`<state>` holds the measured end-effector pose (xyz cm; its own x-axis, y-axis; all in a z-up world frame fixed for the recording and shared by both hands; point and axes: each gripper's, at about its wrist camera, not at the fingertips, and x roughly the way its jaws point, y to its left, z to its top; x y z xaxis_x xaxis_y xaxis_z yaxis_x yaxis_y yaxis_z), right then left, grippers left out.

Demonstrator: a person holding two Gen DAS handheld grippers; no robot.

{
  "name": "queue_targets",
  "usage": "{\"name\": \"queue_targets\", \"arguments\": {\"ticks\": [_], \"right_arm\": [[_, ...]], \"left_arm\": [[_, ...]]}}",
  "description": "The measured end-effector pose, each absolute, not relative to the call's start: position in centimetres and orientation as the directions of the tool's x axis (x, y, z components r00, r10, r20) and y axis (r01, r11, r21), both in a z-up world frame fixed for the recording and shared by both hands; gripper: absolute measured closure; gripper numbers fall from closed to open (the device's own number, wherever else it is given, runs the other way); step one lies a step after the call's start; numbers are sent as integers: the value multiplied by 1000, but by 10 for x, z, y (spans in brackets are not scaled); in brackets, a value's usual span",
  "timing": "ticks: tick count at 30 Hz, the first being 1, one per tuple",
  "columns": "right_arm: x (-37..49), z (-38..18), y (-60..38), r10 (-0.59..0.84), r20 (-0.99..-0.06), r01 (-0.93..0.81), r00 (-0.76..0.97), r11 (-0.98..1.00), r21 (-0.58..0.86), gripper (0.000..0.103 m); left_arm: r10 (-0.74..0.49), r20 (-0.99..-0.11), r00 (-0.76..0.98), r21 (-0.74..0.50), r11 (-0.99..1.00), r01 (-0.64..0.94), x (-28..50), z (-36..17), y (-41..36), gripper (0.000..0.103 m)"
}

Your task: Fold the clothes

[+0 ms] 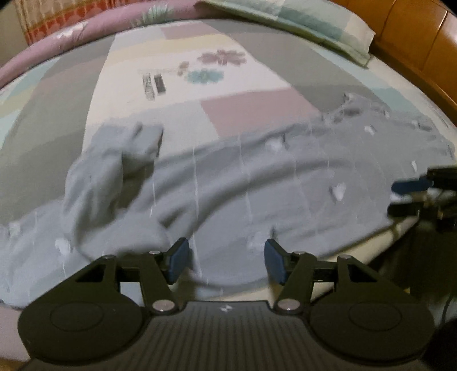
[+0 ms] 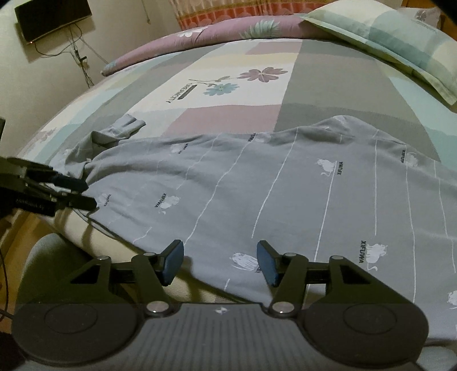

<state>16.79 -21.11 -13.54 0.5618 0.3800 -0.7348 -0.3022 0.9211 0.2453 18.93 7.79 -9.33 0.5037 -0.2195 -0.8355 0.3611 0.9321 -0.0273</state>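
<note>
left gripper (image 1: 227, 262): blue-padded fingers spread wide, empty, over the garment's near hem | grey shirt (image 2: 285, 182): soft knit, thin white stripes, small animal prints, lies flat on the bed (image 2: 228, 82), long axis left-right, crumpled sleeve (image 2: 120, 131) far left | right gripper (image 2: 220, 262): fingers spread, empty, at the near edge | pillow (image 2: 400, 37): checked, far right.

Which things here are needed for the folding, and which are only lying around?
For the folding:
grey garment
left gripper, open
right gripper, open

Only lying around:
pillow
purple quilt
patterned bedsheet
wall screen
</note>
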Motion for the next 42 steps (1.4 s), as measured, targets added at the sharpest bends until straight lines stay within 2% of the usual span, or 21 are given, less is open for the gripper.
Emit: {"name": "queue_targets", "arguments": {"ticks": [4, 7, 10, 11, 15, 19, 23, 26, 35, 42], "right_arm": [[163, -127, -218, 319, -726, -270, 609, 944, 189, 39], [162, -124, -231, 204, -724, -193, 659, 976, 100, 34], [163, -134, -245, 84, -746, -108, 660, 994, 16, 33], [161, -137, -249, 83, -750, -100, 656, 995, 22, 33], [151, -144, -256, 108, -744, -110, 659, 993, 47, 22], [147, -148, -252, 124, -737, -136, 665, 990, 44, 10], [146, -151, -246, 125, -736, -149, 665, 988, 33, 5], [144, -151, -246, 132, -732, -150, 668, 988, 41, 0], [142, -154, -243, 125, -725, -154, 677, 988, 27, 0], [137, -150, -248, 135, -722, -164, 679, 986, 31, 0]], "left_arm": [[-300, -789, 536, -55, 904, 425, 203, -73, 44, 42], [-379, -764, 522, -99, 868, 486, 214, -69, 8, 39], [-416, -768, 487, -137, 850, 509, 223, -82, -23, 39], [-410, -774, 483, -143, 856, 497, 228, -89, -28, 39], [-381, -792, 478, -165, 886, 433, 248, -115, -41, 40], [-361, -774, 520, -173, 910, 376, 276, -115, -43, 38], [-336, -791, 511, -159, 920, 359, 287, -111, -51, 39], [-368, -787, 495, -179, 905, 387, 281, -111, -61, 39], [-457, -771, 442, -238, 852, 466, 265, -109, -91, 36], [-466, -760, 452, -247, 851, 463, 280, -103, -108, 37]]}}
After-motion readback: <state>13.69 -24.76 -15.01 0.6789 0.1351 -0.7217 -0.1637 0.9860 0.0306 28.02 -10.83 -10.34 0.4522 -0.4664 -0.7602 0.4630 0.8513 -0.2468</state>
